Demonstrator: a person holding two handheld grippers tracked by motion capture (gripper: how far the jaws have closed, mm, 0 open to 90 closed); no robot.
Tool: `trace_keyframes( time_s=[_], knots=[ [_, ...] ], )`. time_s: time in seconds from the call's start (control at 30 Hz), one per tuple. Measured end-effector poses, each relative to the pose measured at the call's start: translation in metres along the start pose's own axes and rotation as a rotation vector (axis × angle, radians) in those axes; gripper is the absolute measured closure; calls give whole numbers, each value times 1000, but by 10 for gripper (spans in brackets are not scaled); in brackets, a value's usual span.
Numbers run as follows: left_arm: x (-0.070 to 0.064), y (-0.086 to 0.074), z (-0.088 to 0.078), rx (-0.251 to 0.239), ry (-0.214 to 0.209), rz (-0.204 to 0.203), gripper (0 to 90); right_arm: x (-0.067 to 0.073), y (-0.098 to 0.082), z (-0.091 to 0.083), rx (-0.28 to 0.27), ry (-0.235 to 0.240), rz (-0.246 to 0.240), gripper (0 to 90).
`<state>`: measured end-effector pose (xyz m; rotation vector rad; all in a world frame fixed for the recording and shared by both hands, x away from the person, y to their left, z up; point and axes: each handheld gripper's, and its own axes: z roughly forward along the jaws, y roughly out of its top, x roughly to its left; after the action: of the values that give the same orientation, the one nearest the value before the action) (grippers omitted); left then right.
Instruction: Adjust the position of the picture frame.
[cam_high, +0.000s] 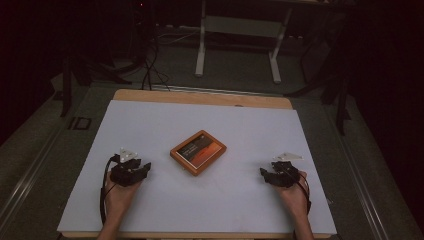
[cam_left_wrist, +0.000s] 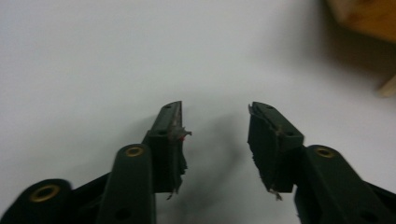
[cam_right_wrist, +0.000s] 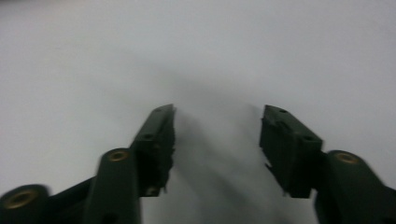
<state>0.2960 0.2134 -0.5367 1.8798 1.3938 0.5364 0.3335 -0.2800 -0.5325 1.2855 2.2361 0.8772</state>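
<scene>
- Left gripper (cam_high: 131, 170) is held low at the near left of the white table sheet (cam_high: 150, 125); jaws are spread in the left gripper view (cam_left_wrist: 215, 135), nothing between them, only bare sheet under the gap.
- Right gripper (cam_high: 280, 174) is held at the near right, at about the same depth; jaws are likewise spread and empty in the right gripper view (cam_right_wrist: 217, 140).
- Worn pad edges (cam_left_wrist: 180, 135) are seen on the left gripper's fingertips; no contact with anything.
- Orange-framed flat box (cam_high: 198, 152) is lying flat mid-table, between the two grippers and slightly farther out than both.
- From the left gripper the box is found forward and to the right; a blurred corner of it (cam_left_wrist: 369, 18) is caught at the top right of the left gripper view.
- Box is rotated on the sheet: long axis is judged to run from near left to far right, corners pointing toward the person and away.
- Left gripper is judged the nearer one; the right is well apart from the box.
- Far edge: bare wood strip (cam_high: 200, 97) of the table, then dark floor and a white stand (cam_high: 240, 30).
</scene>
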Motion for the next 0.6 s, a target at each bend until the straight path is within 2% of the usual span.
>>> trace_keyframes(
  time_s=[0.13,0.2,0.37,0.5,0.6],
  knots=[
    [-1,0,-2,-2,-24,22,577,3,1,-2,-17,21,-23,493],
    [-2,1,-3,-9,-51,35,590,6,2,-4,-28,32,-40,505],
    [-6,2,-4,-11,-62,66,624,10,2,-4,-37,60,-45,506],
    [-9,4,-7,-26,-77,77,695,12,2,-3,-36,65,-59,506],
    [-13,6,-9,-25,-114,99,789,15,3,-3,-42,87,-60,514]
  ],
)
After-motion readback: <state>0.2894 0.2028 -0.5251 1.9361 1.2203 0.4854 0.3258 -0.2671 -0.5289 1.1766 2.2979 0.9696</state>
